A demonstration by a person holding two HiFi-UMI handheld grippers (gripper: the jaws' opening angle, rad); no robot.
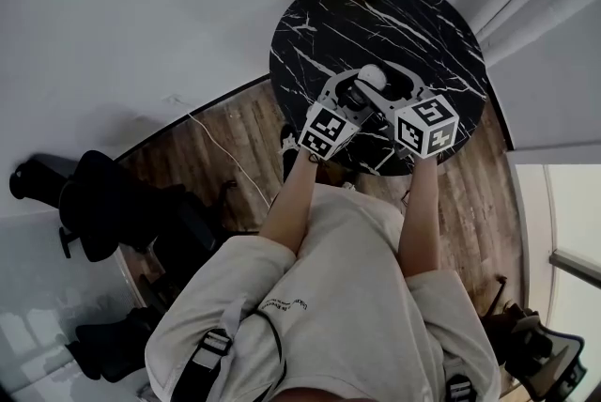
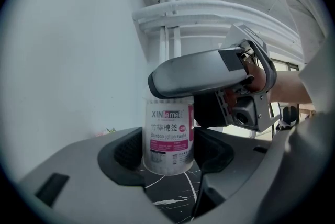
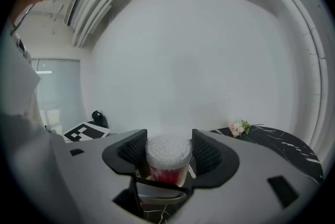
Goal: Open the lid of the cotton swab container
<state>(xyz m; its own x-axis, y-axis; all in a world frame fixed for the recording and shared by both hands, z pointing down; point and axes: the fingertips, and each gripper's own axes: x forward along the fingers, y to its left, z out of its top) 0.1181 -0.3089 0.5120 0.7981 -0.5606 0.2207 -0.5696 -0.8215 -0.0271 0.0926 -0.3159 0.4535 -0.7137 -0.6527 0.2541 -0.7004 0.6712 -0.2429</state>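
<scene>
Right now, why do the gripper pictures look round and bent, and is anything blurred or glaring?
Left gripper view: wide-angle lens, black corners, bowed white wall pipes; the clear plastic cotton swab container with pink label is sharp, print readable. Right gripper view: same round frame, soft even light, container slightly soft. Head view: black marble round table evenly lit, no glare.

A clear cylindrical plastic cotton swab container point(image 2: 168, 136) with a pink-and-white label stands upright at lower centre, packed with white swab tips.
</scene>
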